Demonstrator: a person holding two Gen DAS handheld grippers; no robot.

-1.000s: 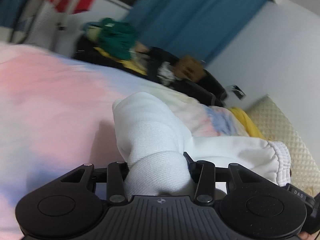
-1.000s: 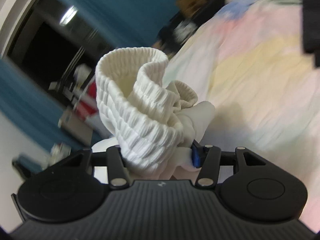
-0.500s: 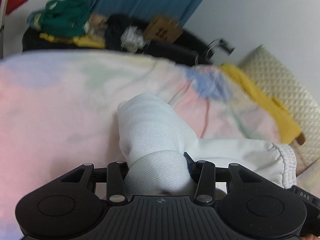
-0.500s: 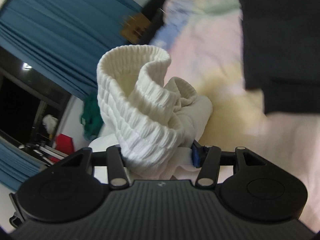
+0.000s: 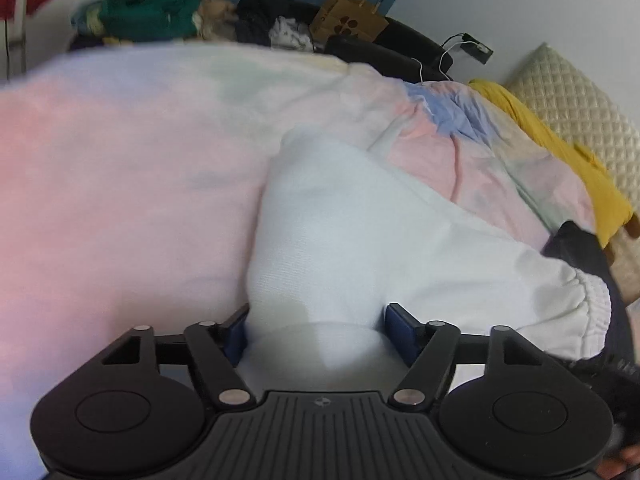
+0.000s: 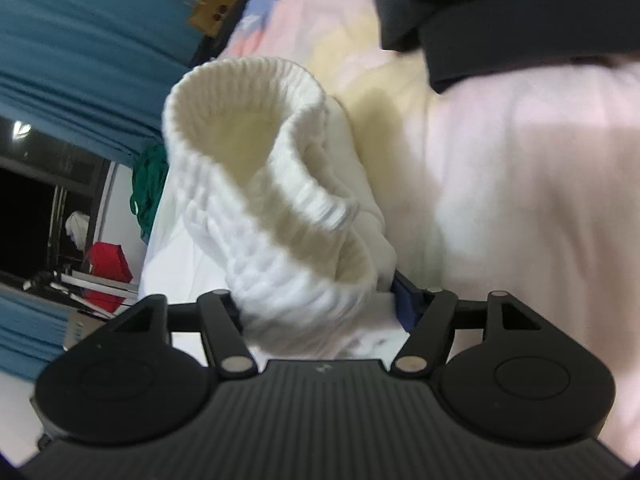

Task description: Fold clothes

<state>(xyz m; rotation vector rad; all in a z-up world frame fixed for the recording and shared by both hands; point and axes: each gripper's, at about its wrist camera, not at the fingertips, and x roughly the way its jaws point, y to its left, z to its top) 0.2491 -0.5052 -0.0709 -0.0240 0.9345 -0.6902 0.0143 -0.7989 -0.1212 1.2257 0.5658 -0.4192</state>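
Item: white sweatshirt [image 5: 360,248], held over pastel duvet [image 5: 120,200]. Left gripper [image 5: 316,320] clamps body fabric; right gripper [image 6: 316,300] clamps ribbed cuff [image 6: 256,184]. Step, judged: mid-fold carry. Next: lower evenly beside black garment [image 6: 520,12].

1. Both views are evenly bright under soft indoor light, without glare.
2. In the left wrist view the bedspread [image 5: 132,184] is smeared by motion blur at its left and upper edge; the paper bag [image 5: 347,20] behind is sharper.
3. In the right wrist view the ribbed cuff [image 6: 256,184] is soft and casts a faint shadow rightward; a dark window [image 6: 28,216] shows a small lamp reflection.
4. Fisheye distortion bends the edges, with black corners.
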